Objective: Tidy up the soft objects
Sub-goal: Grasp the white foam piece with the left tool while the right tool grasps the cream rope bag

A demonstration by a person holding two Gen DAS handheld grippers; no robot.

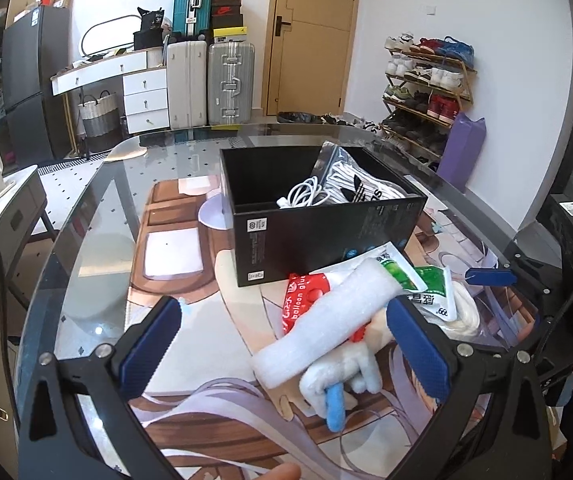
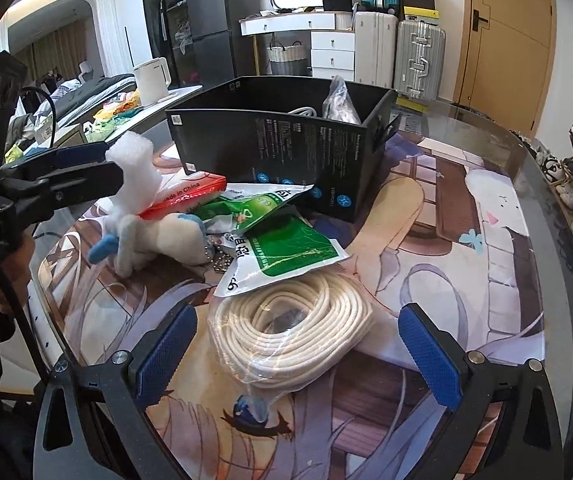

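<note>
A glass-topped table (image 1: 86,248) carried an open black box (image 1: 314,216) that already held a white cable and a bagged garment, with the loose soft items piled just in front of it. The step looked like sorting mid-way: the left gripper (image 1: 286,340), jaws apart, straddled a white foam roll (image 1: 326,320) lying over a plush toy (image 1: 338,376); closing and lifting seemed next. Only the right wrist view showed the right gripper (image 2: 298,348), also spread, around a bagged rope coil (image 2: 290,328)
</note>
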